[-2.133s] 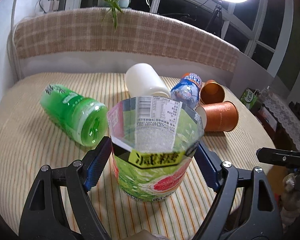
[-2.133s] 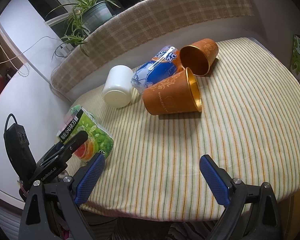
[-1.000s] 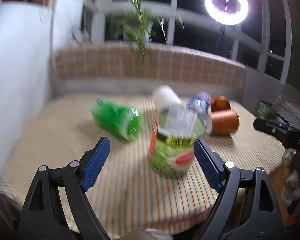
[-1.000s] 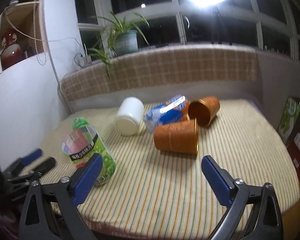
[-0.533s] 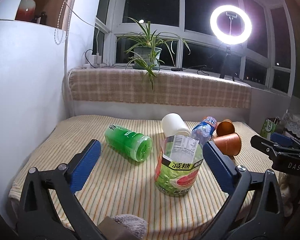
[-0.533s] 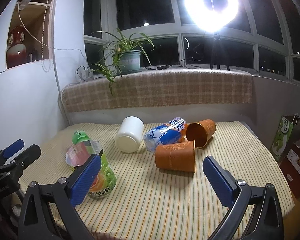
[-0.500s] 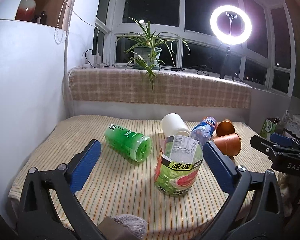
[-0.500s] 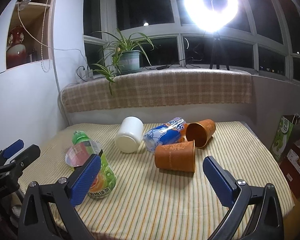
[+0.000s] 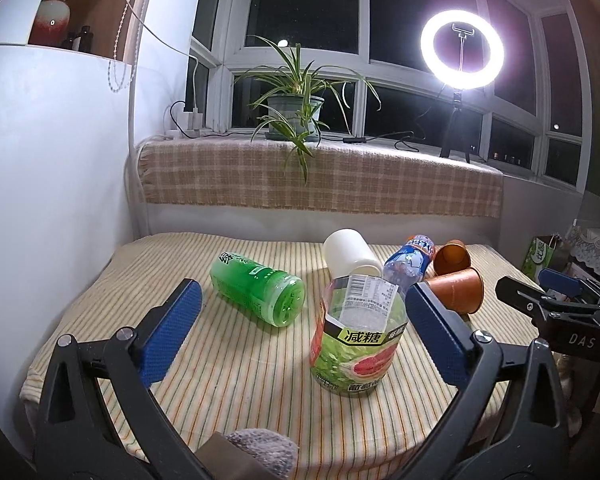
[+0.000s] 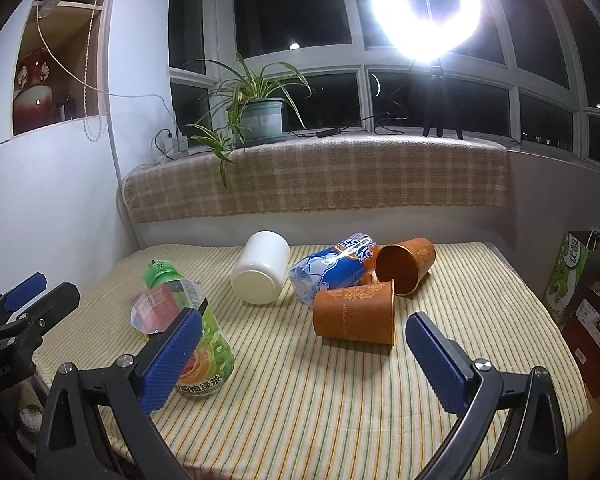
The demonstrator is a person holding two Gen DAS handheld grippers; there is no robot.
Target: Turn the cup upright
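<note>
Left wrist view. Left gripper [image 9: 298,330]: jaws spread wide, holding nothing, drawn back from the striped tablecloth [image 9: 228,364]. Grapefruit-label cup [image 9: 356,336]: upright, open mouth up, standing free between the blue pads and touching neither. Green bottle [image 9: 258,290]: lying on its side, to the cup's left. White cup [image 9: 350,254], blue-label bottle [image 9: 410,264] and two orange cups [image 9: 456,290] [image 9: 452,256]: all lying on their sides behind it, in a cluster.

Right wrist view. Right gripper [image 10: 298,362]: jaws wide apart, empty, facing the table. Near orange cup [image 10: 356,316]: on its side, mouth to the right, closest to the pads. Far orange cup [image 10: 406,264]: on its side, mouth toward the camera, just beside the bottle.

Risks, as judged. The clustered cups lie close together; closing on one would probably nudge its neighbours and set the round bodies rolling. The near orange cup tapers, so a grip across its wall could slip. A careless sweep could topple the upright cup.
</note>
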